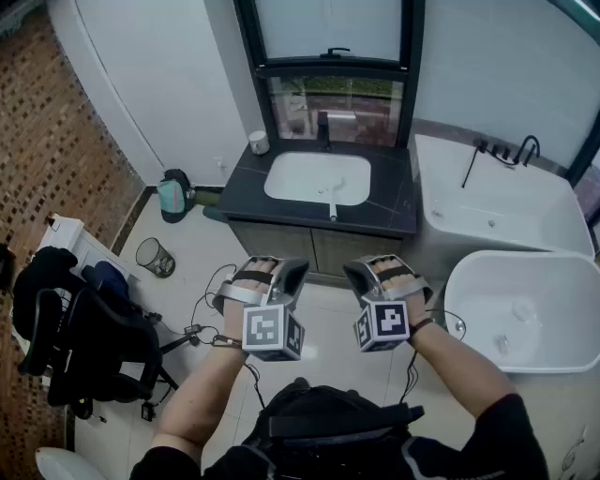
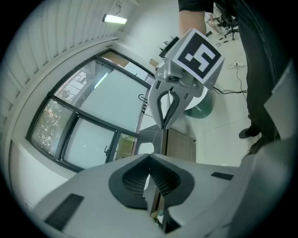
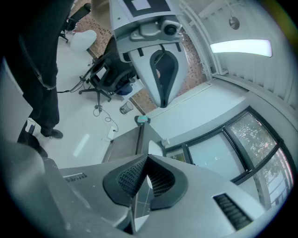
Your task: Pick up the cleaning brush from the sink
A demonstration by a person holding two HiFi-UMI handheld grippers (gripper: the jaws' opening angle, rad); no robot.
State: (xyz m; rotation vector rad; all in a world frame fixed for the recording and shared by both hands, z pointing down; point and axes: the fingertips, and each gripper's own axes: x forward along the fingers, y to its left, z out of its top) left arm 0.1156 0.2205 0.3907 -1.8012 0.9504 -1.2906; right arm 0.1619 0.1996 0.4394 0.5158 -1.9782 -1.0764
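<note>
Both grippers are closed and empty as a person stands on the pale floor tiles (image 1: 216,244) of a bathroom, short of the vanity. The left gripper (image 1: 292,272) and the right gripper (image 1: 359,274) are held side by side at chest level, near each other but not touching, and both point toward the vanity and tilt slightly downward. In each gripper's own view the ribbed pads meet at the tips with nothing between them.

The cleaning brush (image 1: 332,208) appears as a small pale stick at the front edge of the white sink (image 1: 281,178), its end reaching onto the dark counter (image 1: 246,192); it is too small to show more detail. It lies well apart from both grippers, beyond the cabinet front (image 1: 272,242).

A dark faucet (image 1: 324,127) stands behind the sink, below the window (image 1: 328,28), and a white cup (image 1: 259,142) sits at the counter's back left corner. A white bathtub (image 1: 506,202) fills the right side, with a second white tub (image 1: 562,281) nearer the person. To the left, on the floor, are a teal bag (image 1: 173,197), a wire wastebasket (image 1: 155,257) and a black office chair (image 1: 84,337).
</note>
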